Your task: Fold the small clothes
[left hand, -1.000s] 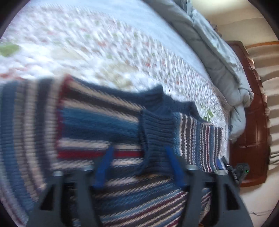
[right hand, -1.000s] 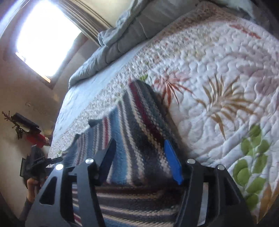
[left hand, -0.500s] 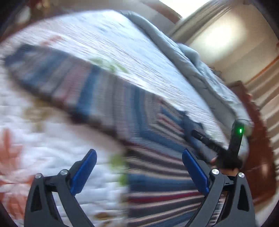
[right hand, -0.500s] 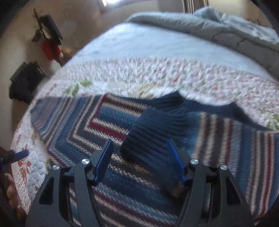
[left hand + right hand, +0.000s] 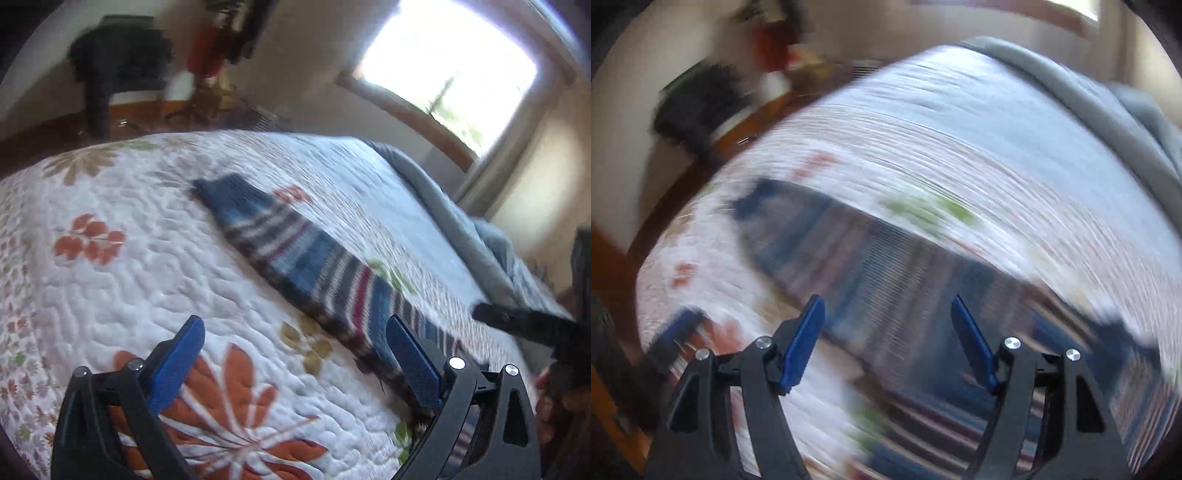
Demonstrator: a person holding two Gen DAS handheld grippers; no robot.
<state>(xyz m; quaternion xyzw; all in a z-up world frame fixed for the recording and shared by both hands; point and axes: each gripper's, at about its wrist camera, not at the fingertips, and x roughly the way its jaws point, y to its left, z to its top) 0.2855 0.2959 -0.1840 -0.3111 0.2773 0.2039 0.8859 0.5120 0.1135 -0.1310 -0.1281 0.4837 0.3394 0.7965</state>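
We judged the fold barely begun: the striped knit sweater (image 5: 314, 266) lay stretched on the floral quilt (image 5: 147, 258), our left gripper (image 5: 295, 362) spread wide and empty, our right gripper (image 5: 888, 336) opening, pinching nothing.

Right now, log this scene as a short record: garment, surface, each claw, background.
garment: striped knit sweater, one sleeve stretched out flat across the bed
surface: white floral quilt
left claw: wide open, nothing between its pads, over the quilt beside the sleeve
right claw: jaws opening, holding nothing, above the sweater; view blurred
background: bright window, grey duvet
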